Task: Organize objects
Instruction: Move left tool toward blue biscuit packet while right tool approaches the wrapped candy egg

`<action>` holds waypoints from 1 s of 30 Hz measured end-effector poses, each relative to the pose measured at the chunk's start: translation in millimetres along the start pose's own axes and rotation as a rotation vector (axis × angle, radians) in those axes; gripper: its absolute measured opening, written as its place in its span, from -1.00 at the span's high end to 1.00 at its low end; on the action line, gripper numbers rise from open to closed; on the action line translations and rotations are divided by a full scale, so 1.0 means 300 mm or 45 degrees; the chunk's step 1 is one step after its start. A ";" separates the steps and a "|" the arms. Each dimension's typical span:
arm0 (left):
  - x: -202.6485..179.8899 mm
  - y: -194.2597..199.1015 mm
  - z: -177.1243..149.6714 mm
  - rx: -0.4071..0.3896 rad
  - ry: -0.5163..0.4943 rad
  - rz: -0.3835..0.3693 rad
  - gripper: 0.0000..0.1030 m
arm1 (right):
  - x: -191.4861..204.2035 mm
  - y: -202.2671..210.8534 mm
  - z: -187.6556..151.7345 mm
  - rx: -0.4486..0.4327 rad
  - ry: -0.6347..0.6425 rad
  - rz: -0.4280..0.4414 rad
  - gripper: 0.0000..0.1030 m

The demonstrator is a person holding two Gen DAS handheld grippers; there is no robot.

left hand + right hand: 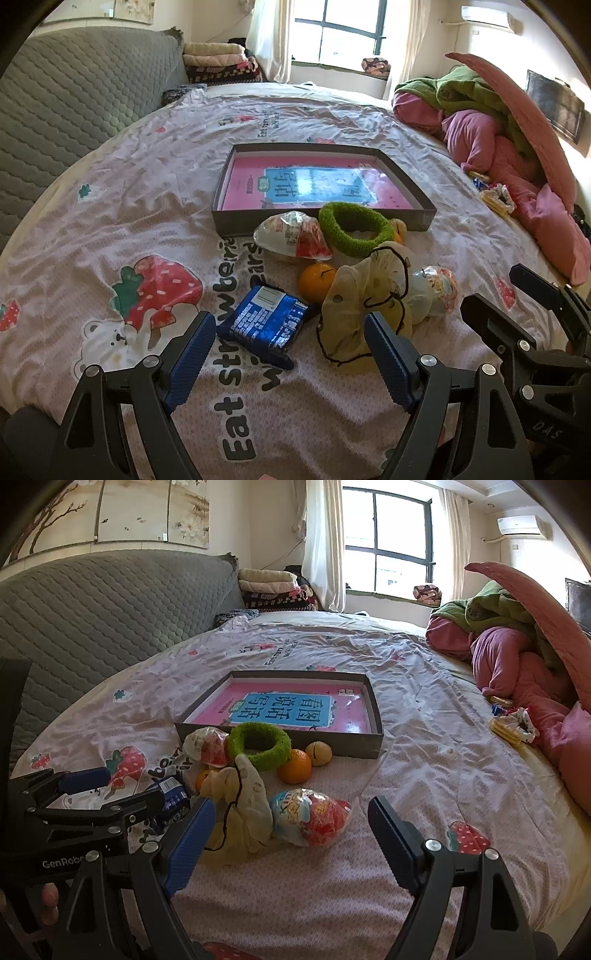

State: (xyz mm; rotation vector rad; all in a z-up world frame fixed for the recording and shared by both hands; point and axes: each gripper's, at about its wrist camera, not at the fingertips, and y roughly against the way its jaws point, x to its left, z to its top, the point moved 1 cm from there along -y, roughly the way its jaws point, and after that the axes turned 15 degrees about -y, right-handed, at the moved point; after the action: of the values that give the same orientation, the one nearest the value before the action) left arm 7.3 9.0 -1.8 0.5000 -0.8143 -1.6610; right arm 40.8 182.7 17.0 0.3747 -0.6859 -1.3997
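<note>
Left wrist view: left gripper (290,354) is held spread wide above the strawberry-print bedsheet (110,229), gripping nothing. A blue snack packet (264,323) lies between its fingertips, not touched. Beyond lie an orange (316,282), a cream scrunchie (369,299), a green scrunchie (354,229) and a shallow box (321,184) with a pink book.

Right wrist view: right gripper (291,829) is likewise spread and empty. A wrapped toy egg (310,821) is seen between its fingertips, untouched.

Black-framed left tool (290,354), blue ribbed pads, silver screws, GenRobot lettering
</note>
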 end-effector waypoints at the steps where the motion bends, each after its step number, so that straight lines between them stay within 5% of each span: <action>1: -0.001 -0.001 -0.003 0.003 -0.001 -0.002 -0.62 | 0.000 -0.001 -0.002 0.005 0.002 0.002 -0.63; 30: 0.000 -0.038 -0.085 0.118 -0.030 -0.010 -0.62 | -0.042 -0.009 -0.068 0.109 -0.001 0.014 -0.63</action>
State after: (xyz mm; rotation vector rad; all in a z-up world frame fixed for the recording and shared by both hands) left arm 17.7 3.8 -27.3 0.5497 -0.9108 -1.6447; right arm 51.5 191.3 -2.9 0.4373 -0.7491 -1.3626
